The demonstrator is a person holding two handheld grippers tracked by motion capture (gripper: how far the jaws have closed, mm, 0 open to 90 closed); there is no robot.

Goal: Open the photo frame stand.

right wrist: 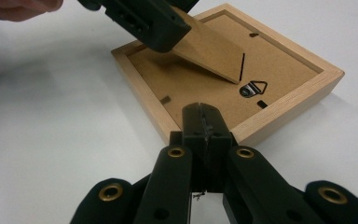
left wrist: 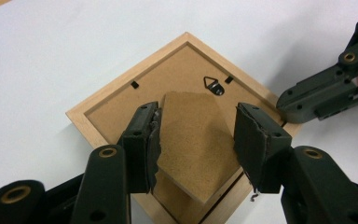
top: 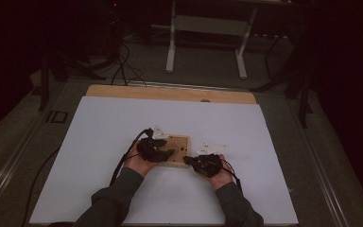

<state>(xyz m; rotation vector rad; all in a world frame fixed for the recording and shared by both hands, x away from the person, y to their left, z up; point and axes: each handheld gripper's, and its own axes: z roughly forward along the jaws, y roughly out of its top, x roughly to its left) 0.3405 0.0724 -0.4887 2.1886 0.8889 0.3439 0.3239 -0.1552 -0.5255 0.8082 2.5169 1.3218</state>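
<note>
Frame [left wrist: 121, 107] lies face-down at centre of the white bench [top: 99, 142], back up. Left tongs [left wrist: 198, 140] gape wide around its raised easel stand [left wrist: 193, 144], apparently to lift it. Right tongs [right wrist: 204, 122], closed and empty, press the frame's near edge, likely steadying it.

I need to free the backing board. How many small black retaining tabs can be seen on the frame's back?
3 show: two flanking the metal hanger on the frame, one on another side. Others may be hidden under the raised stand.

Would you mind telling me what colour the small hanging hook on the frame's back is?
The hanging hook is silvery-grey metal, clearest in the right gripper view.
</note>
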